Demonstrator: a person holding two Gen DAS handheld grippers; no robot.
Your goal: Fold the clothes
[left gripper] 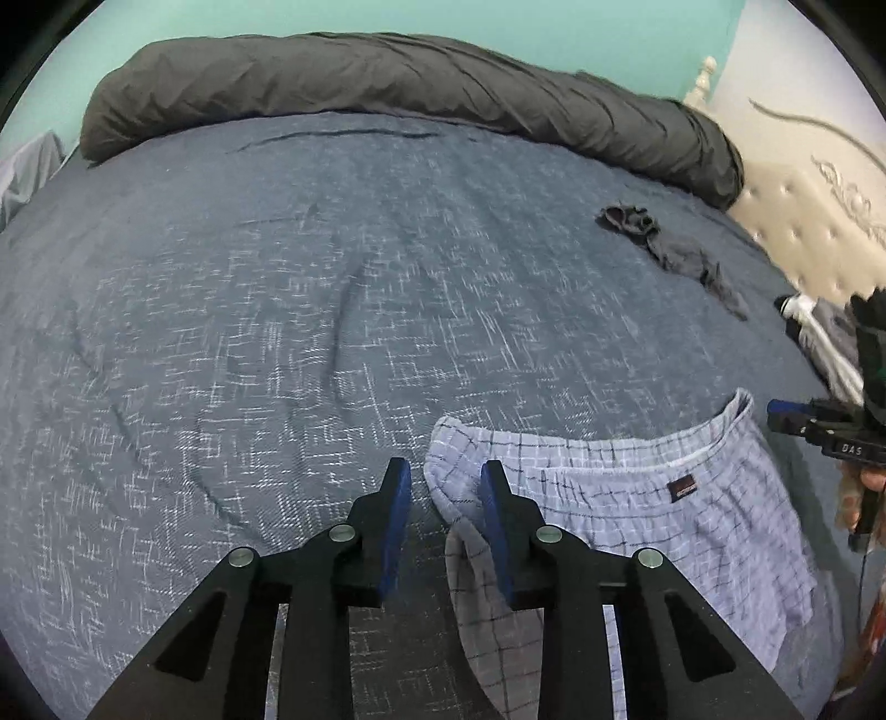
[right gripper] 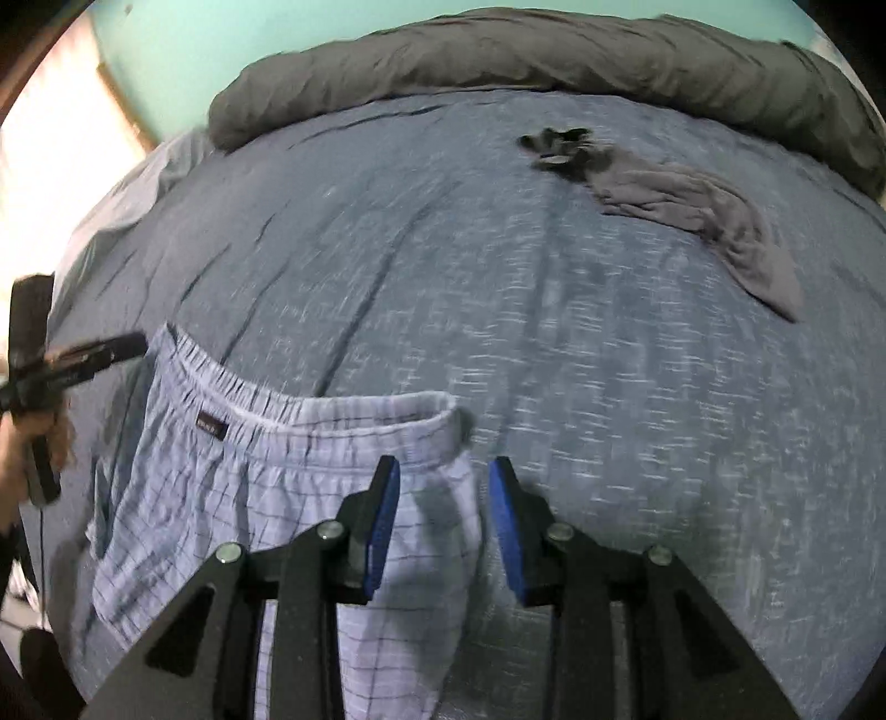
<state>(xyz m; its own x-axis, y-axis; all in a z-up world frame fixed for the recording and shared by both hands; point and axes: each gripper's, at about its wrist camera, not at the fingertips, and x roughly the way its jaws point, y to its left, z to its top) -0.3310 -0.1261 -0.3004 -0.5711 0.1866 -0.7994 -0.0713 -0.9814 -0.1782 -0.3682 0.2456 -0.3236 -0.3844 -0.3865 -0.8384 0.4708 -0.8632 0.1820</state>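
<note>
Pale blue checked shorts (left gripper: 637, 515) lie flat on bed (left gripper: 277, 310), waistband up top w/ small dark label. My left hand-held gripper (left gripper: 446, 482) gapes open over their left corner, right hand-held gripper (right gripper: 446, 482) open over right corner.

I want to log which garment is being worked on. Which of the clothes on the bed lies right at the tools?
The light plaid boxer shorts, one waistband corner at each open tool. The dark grey garment lies crumpled far off, near the rolled duvet.

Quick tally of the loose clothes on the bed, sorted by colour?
Light blue plaid: 1, the boxer shorts, between the open left gripper and right gripper.
Grey: 1, the crumpled garment.
Black: 1, the small bundle touching it.
Total: 3
</note>
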